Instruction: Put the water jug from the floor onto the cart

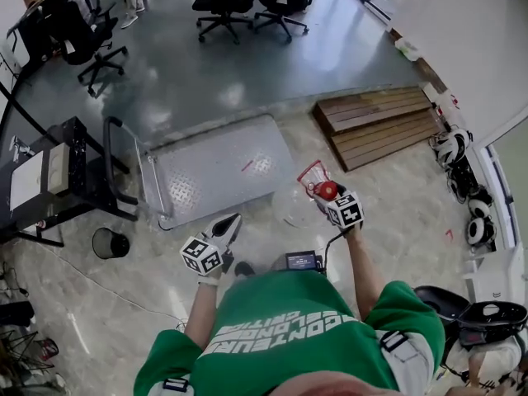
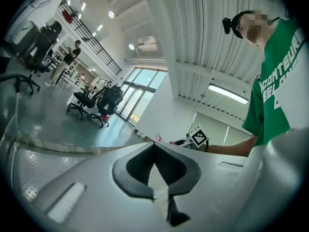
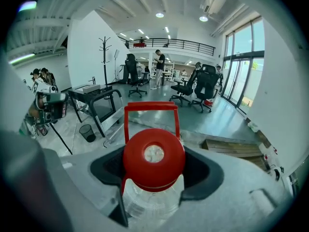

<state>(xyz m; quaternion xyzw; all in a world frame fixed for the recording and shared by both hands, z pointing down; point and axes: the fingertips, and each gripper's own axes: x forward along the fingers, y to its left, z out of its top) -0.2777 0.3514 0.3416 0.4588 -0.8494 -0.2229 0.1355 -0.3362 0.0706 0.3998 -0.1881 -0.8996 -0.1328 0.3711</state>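
**Head view.** The person stands on the floor (image 1: 396, 213) at the near right corner of the cart (image 1: 210, 172), a low flat platform with its push handle at the far left. The right hand-held gripper (image 1: 330, 195) grips the jug (image 1: 307, 209) at its top. The red cap (image 1: 327, 190) and the raised red handle (image 1: 313, 173) show just beside the cart's edge, not yet over the deck. The left hand-held gripper (image 1: 229, 223) hangs free, near the cart.

**Left gripper view.** The left hand-held gripper (image 2: 154, 146) has its jaws closed tip to tip, with nothing between them.

**Right gripper view.** The right hand-held gripper (image 3: 153, 156) has its jaws clamped on the neck of the jug (image 3: 152, 202), under the cap (image 3: 153, 161). The handle (image 3: 150, 108) stands upright beyond it. Whether the base is off the floor cannot be told.

**Step.** Judged as the carry: the jug is grasped and the cart lies ahead to the left. The next move calls for swinging the jug over the deck, setting it down upright, then releasing it.
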